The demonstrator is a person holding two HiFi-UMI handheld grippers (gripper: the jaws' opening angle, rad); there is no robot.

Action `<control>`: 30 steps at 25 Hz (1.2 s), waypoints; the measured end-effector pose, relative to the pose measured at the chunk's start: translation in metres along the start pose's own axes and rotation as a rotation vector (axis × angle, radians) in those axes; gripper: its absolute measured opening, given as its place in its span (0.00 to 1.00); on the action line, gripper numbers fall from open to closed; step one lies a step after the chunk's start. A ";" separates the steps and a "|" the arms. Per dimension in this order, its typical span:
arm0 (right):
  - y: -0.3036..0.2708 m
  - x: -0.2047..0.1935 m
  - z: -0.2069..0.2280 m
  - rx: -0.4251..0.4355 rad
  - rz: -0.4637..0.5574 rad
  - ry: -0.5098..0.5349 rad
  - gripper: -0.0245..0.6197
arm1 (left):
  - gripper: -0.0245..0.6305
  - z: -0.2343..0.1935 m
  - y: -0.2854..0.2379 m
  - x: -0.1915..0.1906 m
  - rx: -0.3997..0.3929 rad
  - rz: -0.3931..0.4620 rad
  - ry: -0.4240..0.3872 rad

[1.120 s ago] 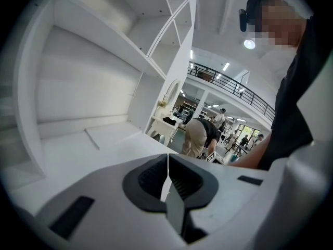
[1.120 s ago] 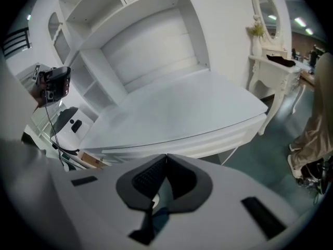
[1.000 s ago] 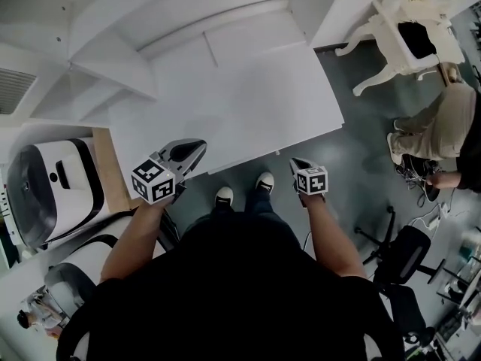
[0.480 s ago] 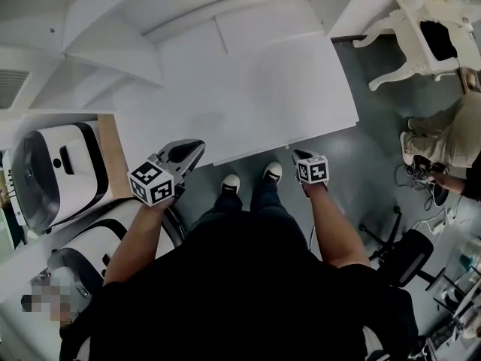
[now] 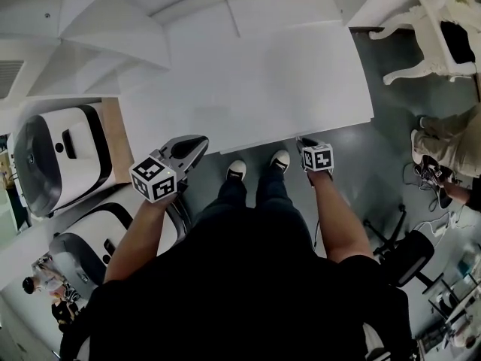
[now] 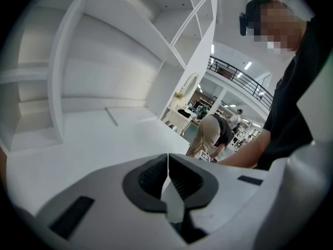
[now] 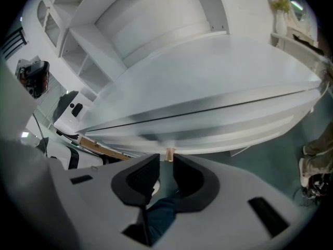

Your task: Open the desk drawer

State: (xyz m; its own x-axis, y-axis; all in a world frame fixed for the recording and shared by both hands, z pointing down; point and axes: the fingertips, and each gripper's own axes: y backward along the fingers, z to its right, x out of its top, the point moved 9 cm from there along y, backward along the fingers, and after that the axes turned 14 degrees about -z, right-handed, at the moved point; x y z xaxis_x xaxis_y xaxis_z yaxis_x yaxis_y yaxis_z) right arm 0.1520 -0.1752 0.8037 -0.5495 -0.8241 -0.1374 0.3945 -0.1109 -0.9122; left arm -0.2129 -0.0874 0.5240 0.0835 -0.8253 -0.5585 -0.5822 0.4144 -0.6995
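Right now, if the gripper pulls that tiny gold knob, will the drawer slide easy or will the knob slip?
The knob looks small, smooth and metallic, so it may slip unless the right gripper closes squarely on it. The drawer looks wide and shallow, so it will probably slide straight out rather than tip.

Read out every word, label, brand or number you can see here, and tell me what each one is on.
No readable text in any view.
Left marker cube: black-and-white square patterns only, no words.
Right marker cube: the same, patterns only.
White machine: no label can be made out.
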 end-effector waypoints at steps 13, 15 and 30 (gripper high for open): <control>-0.028 0.004 0.005 0.009 -0.036 -0.007 0.18 | 0.06 -0.003 -0.001 -0.020 0.002 -0.038 0.041; -0.032 0.005 0.004 0.013 -0.039 -0.010 0.18 | 0.06 -0.002 -0.002 -0.022 -0.002 -0.043 0.043; -0.041 0.010 0.002 -0.006 -0.060 -0.023 0.17 | 0.06 -0.007 -0.008 -0.028 -0.023 -0.050 0.058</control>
State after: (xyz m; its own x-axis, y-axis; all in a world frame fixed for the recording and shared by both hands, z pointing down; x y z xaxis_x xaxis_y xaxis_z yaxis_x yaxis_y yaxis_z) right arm 0.1316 -0.1793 0.8406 -0.5547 -0.8288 -0.0736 0.3566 -0.1569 -0.9210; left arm -0.2166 -0.0700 0.5483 0.0665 -0.8659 -0.4958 -0.5970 0.3636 -0.7151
